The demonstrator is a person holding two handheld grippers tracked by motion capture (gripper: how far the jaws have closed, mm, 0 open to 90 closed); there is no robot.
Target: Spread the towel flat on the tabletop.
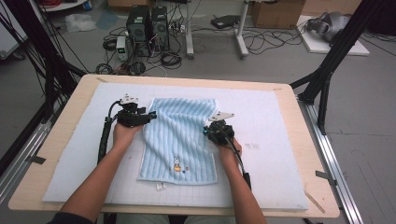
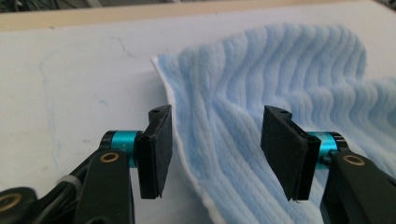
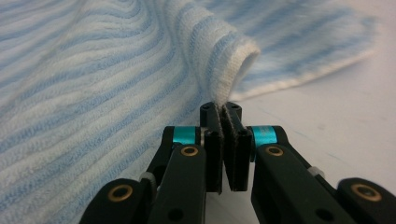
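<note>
A light blue ribbed towel [image 1: 180,135] with a small embroidered motif [image 1: 177,164] lies spread on the white mat [image 1: 266,116]. My left gripper [image 1: 150,114] is at the towel's left edge near its far corner. In the left gripper view it [image 2: 217,149] stands open, jaws astride the towel [image 2: 280,79] edge, and the pads [image 2: 156,149] do not press the cloth. My right gripper [image 1: 208,130] is at the towel's right edge. In the right gripper view it [image 3: 226,112] is shut on that edge, where the towel [image 3: 93,70] curls up into a fold at the tips.
The mat covers most of a wooden table [image 1: 308,140]. A small white label [image 1: 160,185] sticks out at the towel's near edge. Black frame posts [image 1: 327,60] stand at both far sides. Computers [image 1: 147,25] and cables sit on the floor beyond.
</note>
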